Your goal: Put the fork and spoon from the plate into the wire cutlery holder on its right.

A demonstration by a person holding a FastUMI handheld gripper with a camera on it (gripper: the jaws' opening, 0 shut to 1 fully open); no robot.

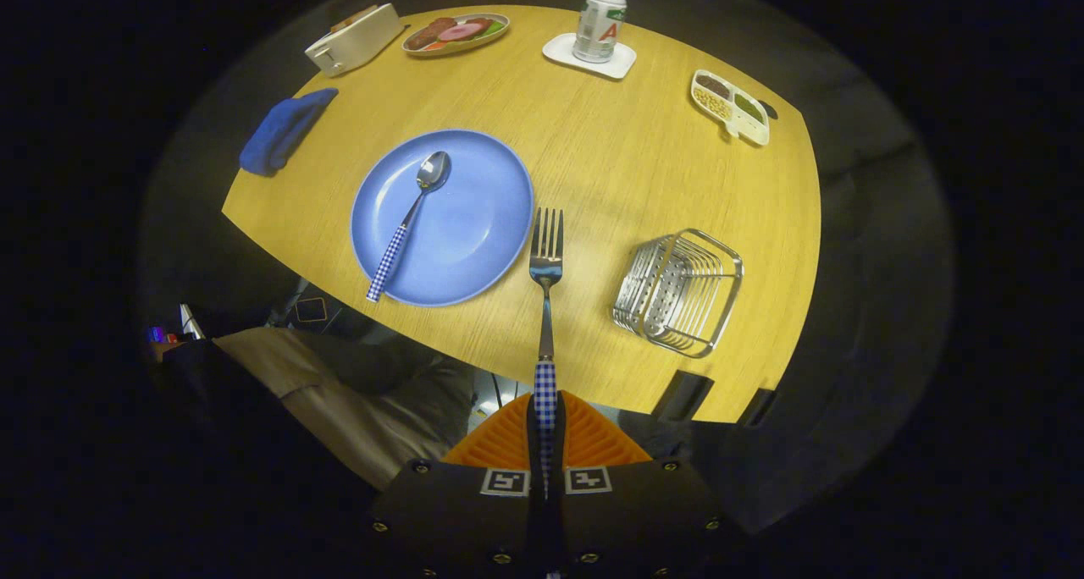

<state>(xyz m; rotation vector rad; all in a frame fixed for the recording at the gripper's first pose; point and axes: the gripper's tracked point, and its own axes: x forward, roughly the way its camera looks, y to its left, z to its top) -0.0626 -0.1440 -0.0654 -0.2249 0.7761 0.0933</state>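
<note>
The tool (545, 418) has its two fingers pressed together on the checked handle of the fork (546, 261), which sticks straight out ahead of them, tines pointing away, held up above the bench (610, 164). The fork's head hangs over the wood between the blue plate (474, 223) and the wire cutlery holder (677, 291). The spoon (408, 222) lies on the plate, bowl away from the tool, its checked handle reaching over the near rim. The holder stands to the right of the plate, well apart from it. Farther back sit a can (600, 22) on a white coaster (590, 56), a divided snack tray (730, 107), a plate of food (456, 33), a white box (353, 39) and a folded blue cloth (284, 130).
</note>
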